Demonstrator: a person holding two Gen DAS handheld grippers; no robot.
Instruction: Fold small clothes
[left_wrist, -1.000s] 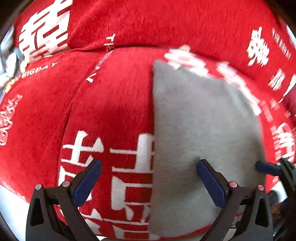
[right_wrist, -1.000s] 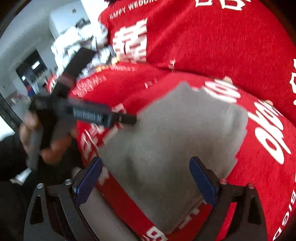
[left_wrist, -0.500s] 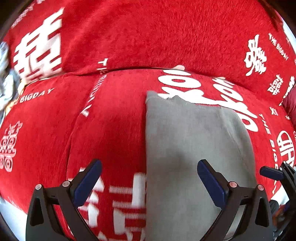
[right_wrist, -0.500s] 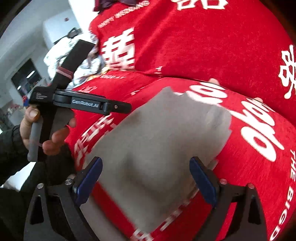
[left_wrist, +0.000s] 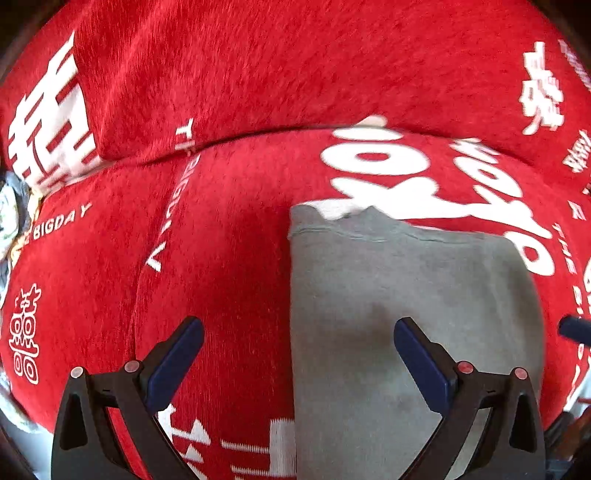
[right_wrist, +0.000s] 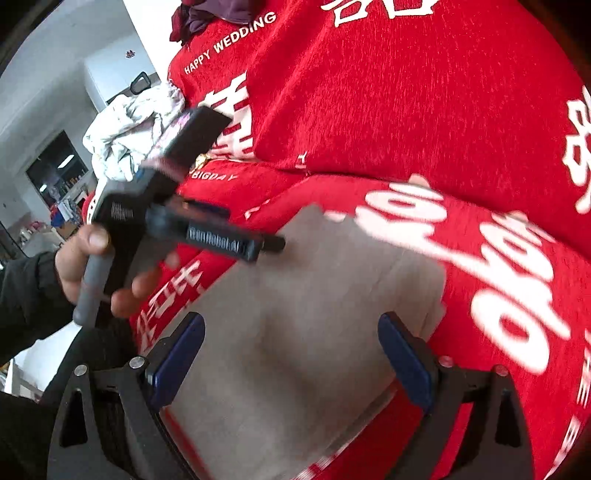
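Note:
A folded grey garment (left_wrist: 406, 314) lies flat on the red sofa seat (left_wrist: 221, 258); the right wrist view shows the same grey garment (right_wrist: 314, 314) as a neat rectangle. My left gripper (left_wrist: 299, 354) hovers open over the garment's left edge, one finger over red cover, the other over grey cloth. My right gripper (right_wrist: 291, 354) is open above the garment's near part, holding nothing. The right wrist view also shows the left gripper's body (right_wrist: 177, 221) held by a hand (right_wrist: 85, 258) above the garment's far left corner. A blue fingertip (left_wrist: 574, 330) of the right gripper shows at the right.
The sofa backrest (left_wrist: 295, 74), red with white lettering, rises behind the seat. A heap of pale crumpled clothes (right_wrist: 125, 129) sits on the sofa's far left end. Dark clothing (right_wrist: 210, 14) lies on top of the backrest. A room with shelves (right_wrist: 55, 173) opens to the left.
Both grippers have drawn back and tilted up, so the grey garment sits lower in each view. The left gripper's body has shifted right over the garment's corner. Both stay open.

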